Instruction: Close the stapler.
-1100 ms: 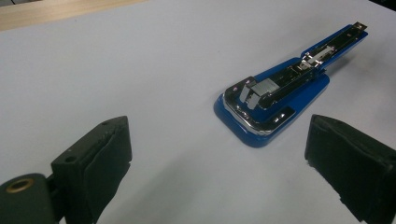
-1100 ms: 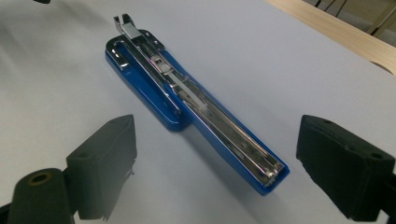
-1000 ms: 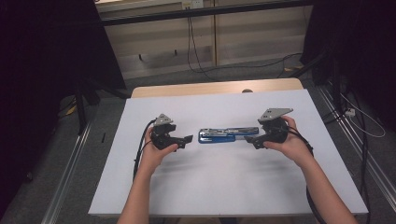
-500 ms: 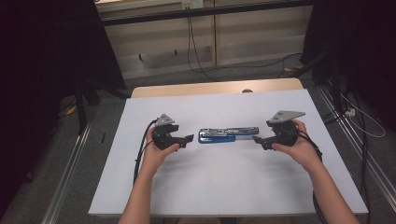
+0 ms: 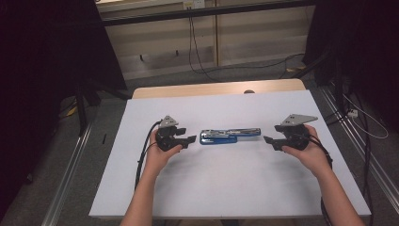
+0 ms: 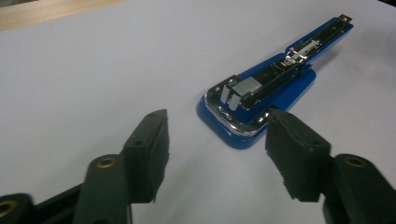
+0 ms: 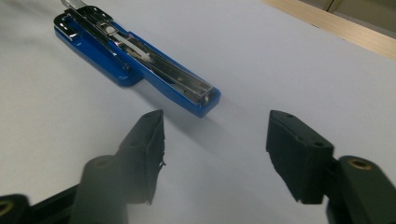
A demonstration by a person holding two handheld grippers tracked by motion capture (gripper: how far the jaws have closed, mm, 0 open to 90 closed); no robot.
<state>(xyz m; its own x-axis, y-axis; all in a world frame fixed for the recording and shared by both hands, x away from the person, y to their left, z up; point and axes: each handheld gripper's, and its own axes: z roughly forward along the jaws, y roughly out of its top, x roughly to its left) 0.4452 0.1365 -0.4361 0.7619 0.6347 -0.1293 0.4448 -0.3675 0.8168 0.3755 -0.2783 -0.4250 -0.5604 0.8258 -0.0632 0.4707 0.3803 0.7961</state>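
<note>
- Forearms come in from the bottom edge of the high view, one hand per gripper, both resting low over the white table cover [image 5: 216,188].
- L gripper [image 5: 192,139] sits just left of the blue stapler [image 5: 229,135], tips pointing at its wide end. Jaws have just been closing and now stand partway apart, nothing between them; in the left gripper view [image 6: 215,135] the stapler's chrome-rimmed end lies just beyond the tips, near the right-hand jaw, not touched as far as I can tell.
- R gripper [image 5: 267,140] is to the right of the stapler, w/ a gap of bare cover between its tips and the narrow end. Jaws have just been closing too, now half-wide, holding nothing. In the right gripper view [image 7: 215,135] the stapler [image 7: 140,60] lies ahead and left of the jaws, apart from them.
- Stapler lies flat at mid-table between the two grippers, swung open: blue base at the left, metal staple channel stretched out to the right; in the left gripper view [image 6: 271,88] the open channel and spring parts show.
- Grey three-cornered plate tops each gripper; black cable [image 5: 143,150] trails from the L one back along the arm.
- Farther off: bare wood strip of tabletop [image 5: 216,88] past the cover, then grey floor, loose cables and pale wall panels – detail there is dim.
</note>
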